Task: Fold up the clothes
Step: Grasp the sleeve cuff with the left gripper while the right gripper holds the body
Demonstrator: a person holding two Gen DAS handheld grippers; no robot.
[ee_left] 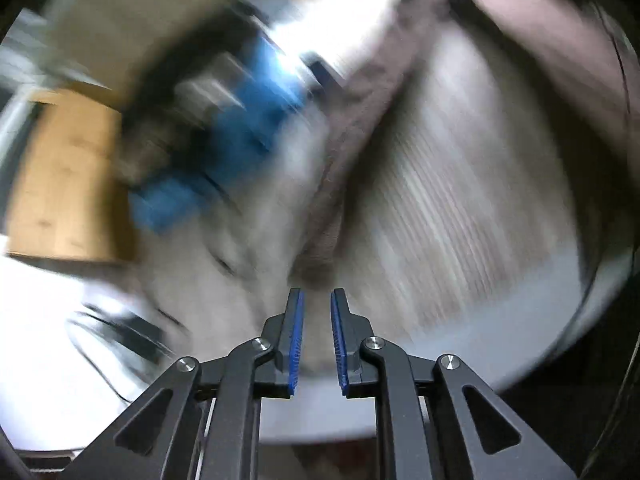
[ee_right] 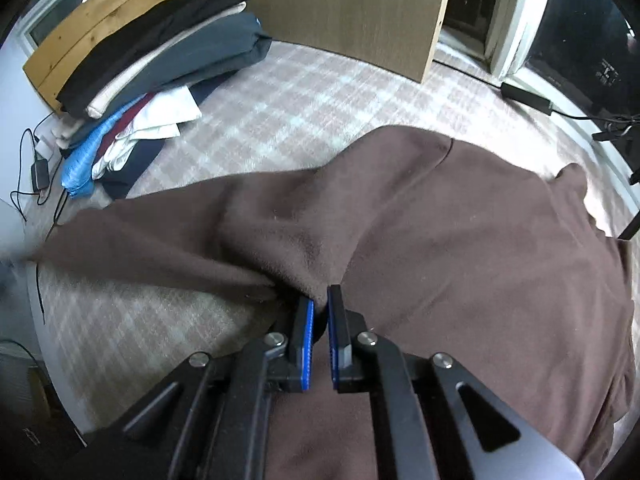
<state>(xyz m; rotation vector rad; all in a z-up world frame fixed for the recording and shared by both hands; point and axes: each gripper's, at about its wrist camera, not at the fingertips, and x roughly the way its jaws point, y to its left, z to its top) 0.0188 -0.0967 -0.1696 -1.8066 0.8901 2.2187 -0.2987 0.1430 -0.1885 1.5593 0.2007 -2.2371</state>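
Brown fleece garment (ee_right: 460,232), soft and rumpled, was spread on checked bedding (ee_right: 304,96); one fold was pinched by right gripper (ee_right: 320,308); left gripper (ee_left: 317,312) fingers were held slightly apart, nothing between, view blurred

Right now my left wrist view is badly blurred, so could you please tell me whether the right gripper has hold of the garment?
Observer: Yes, the right gripper is shut on a pinched fold of the brown garment.
Operator: Thank you. How does the rest of it lie?
Observer: It is spread out, loosely rumpled, over the plaid bedcover.
Operator: Is anything else on the bed?
Observer: A stack of folded clothes sits toward the far left, beyond the garment's edge.
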